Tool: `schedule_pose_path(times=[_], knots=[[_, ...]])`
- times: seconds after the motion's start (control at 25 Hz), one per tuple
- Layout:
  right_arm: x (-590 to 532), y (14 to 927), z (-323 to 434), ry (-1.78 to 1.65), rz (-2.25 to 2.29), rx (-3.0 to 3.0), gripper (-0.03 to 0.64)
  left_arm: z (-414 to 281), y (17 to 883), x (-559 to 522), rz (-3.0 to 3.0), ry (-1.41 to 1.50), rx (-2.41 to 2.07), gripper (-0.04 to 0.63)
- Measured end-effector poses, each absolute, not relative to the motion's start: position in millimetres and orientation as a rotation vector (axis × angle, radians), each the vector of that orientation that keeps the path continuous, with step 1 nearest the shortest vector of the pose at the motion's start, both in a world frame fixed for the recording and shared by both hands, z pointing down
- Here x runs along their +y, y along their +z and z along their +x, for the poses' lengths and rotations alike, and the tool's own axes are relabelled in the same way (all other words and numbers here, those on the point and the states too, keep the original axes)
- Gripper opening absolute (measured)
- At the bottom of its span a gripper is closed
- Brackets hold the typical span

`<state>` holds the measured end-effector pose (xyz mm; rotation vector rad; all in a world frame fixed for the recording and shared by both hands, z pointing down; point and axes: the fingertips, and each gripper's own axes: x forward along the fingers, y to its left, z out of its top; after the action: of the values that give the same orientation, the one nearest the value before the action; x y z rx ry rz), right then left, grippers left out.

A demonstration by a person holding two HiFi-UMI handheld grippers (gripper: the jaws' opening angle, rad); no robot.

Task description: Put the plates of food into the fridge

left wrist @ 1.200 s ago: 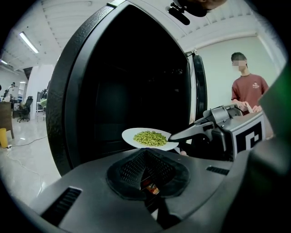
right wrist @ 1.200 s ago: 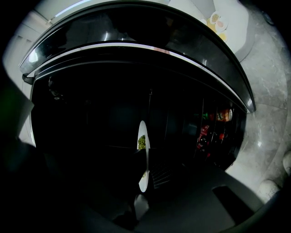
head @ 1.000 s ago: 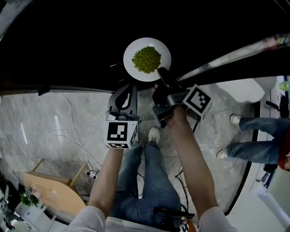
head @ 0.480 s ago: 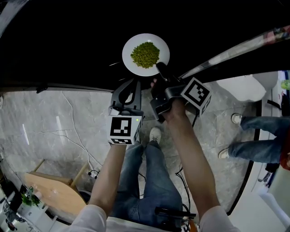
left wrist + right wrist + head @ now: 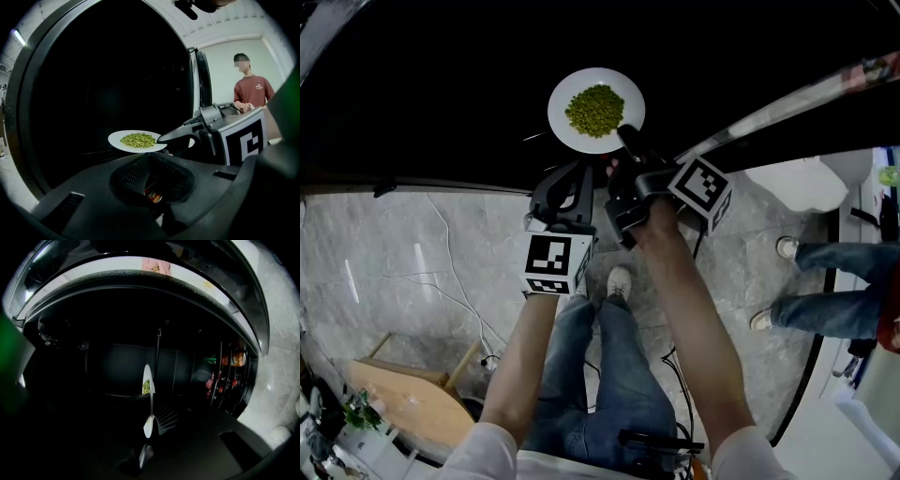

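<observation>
A white plate of green peas (image 5: 596, 110) hangs level in front of the dark open fridge (image 5: 441, 84). My right gripper (image 5: 625, 139) is shut on the plate's near rim. In the right gripper view the plate (image 5: 147, 376) stands edge-on between the jaws. The left gripper view shows the same plate (image 5: 136, 140) ahead and the right gripper's finger (image 5: 180, 133) on its rim. My left gripper (image 5: 572, 178) hovers just below and left of the plate, jaws together, holding nothing.
The fridge door (image 5: 787, 103) stands open to the right, with bottles on its shelves (image 5: 229, 373). A person in jeans (image 5: 834, 291) stands at the right on the marble floor (image 5: 394, 253). A wooden stool (image 5: 412, 398) sits at lower left.
The right gripper has carried the plate a little up and to the left, further over the dark fridge opening. The left gripper has followed forward alongside it.
</observation>
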<state>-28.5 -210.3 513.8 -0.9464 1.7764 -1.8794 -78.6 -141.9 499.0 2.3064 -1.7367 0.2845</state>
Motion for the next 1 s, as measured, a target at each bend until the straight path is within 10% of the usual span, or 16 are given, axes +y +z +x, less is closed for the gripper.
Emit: schedule_pose_path(times=[1.0], knots=[[-214.3, 504.8, -34.7, -1.864, -0.888, 1.799, 0.018, -58.2, 486.5, -155.8, 2.394, 0.320, -1.699, 0.006]])
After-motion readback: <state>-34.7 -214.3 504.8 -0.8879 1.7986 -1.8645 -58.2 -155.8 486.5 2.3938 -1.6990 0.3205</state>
